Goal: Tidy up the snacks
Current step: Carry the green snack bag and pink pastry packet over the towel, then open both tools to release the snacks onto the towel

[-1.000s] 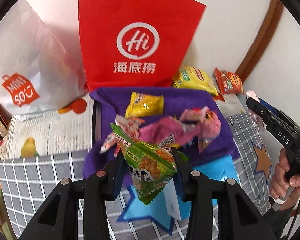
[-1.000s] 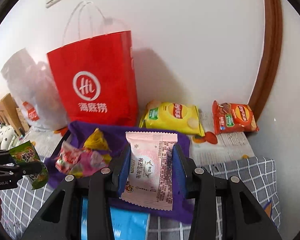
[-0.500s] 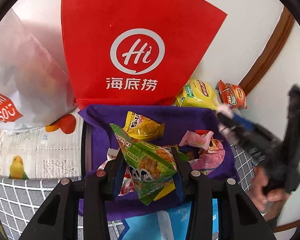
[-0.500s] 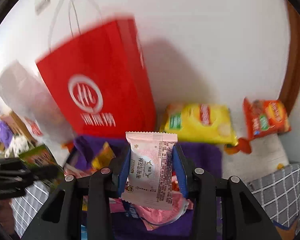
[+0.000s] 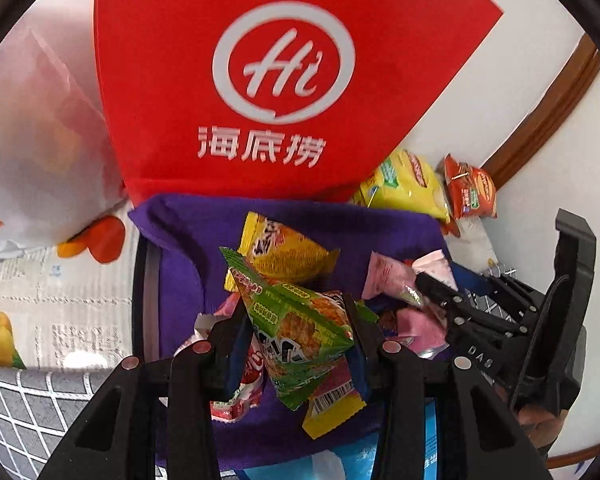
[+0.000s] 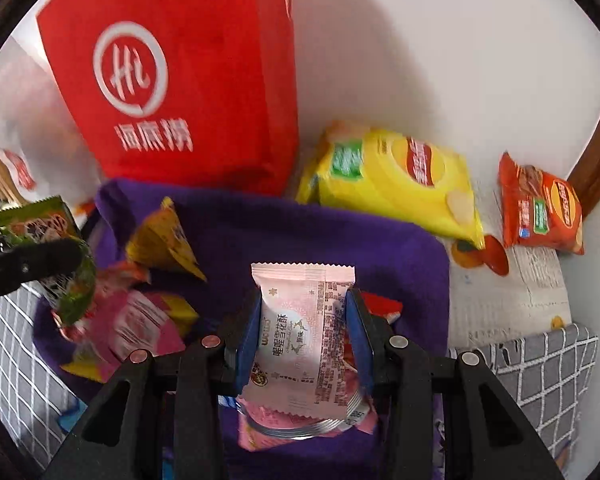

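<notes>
My left gripper [image 5: 296,336] is shut on a green triangular snack packet [image 5: 296,320], held just above a purple cloth-lined box [image 5: 204,248] with several small snack packets in it, among them a yellow one [image 5: 280,252] and pink ones [image 5: 396,280]. In the right wrist view my right gripper [image 6: 304,332] is shut on a pale pink wrapped pastry [image 6: 300,332], low over the right part of the same purple box [image 6: 332,232]. The left gripper with its green packet [image 6: 56,264] shows at the left edge there; the right gripper [image 5: 460,312] shows at the right of the left wrist view.
A red paper bag [image 5: 284,80] stands against the wall behind the box, a white plastic bag [image 5: 32,152] to its left. A yellow chip bag [image 6: 396,184] and an orange-red chip bag [image 6: 540,208] lie by the wall on the right. A grey checked cloth [image 6: 540,364] covers the surface.
Both grippers moved forward and down over the purple box, still holding their packets. The red bag looms larger, and the right gripper has come close beside the left.
</notes>
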A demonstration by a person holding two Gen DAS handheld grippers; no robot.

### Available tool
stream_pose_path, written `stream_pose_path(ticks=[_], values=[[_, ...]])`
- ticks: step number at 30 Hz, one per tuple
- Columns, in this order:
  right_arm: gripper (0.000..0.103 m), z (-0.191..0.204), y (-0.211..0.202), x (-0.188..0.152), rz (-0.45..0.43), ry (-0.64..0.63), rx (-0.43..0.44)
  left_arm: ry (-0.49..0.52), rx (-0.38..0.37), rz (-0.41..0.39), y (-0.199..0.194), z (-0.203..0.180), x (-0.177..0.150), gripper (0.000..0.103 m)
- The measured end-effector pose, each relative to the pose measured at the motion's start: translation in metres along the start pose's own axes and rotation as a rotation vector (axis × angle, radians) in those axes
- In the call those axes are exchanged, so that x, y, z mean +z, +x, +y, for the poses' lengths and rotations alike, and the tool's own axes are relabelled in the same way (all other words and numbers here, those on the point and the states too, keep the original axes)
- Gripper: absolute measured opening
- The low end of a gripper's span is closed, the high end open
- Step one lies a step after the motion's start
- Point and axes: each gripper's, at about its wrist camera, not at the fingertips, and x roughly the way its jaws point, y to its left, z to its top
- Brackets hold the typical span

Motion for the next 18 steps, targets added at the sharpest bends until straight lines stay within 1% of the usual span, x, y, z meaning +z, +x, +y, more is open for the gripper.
stream_pose_path(ticks=[3, 6, 9, 13, 18], values=[[0.041, -0.007, -0.004, 0.0, -0.011, 0.019, -0.014, 0.01, -0.01, 0.006, 0.004, -0.003, -0.001, 0.039], [0.041, -0.01, -0.012, 0.002, -0.049, 0.048, 0.016, 0.017, -0.019, 0.009, 0.004, -0.007, -0.003, 0.039], [0.041, -0.006, -0.011, 0.004, -0.056, 0.053, 0.027, 0.016, -0.025, 0.016, 0.005, -0.008, -0.004, 0.04], [0.041, 0.005, 0.002, 0.003, -0.021, 0.023, 0.021, 0.02, -0.03, 0.025, 0.006, -0.011, -0.005, 0.04], [0.041, 0.008, 0.009, 0.002, 0.002, 0.016, 0.013, 0.015, -0.032, 0.025, 0.008, -0.014, -0.007, 0.041]])
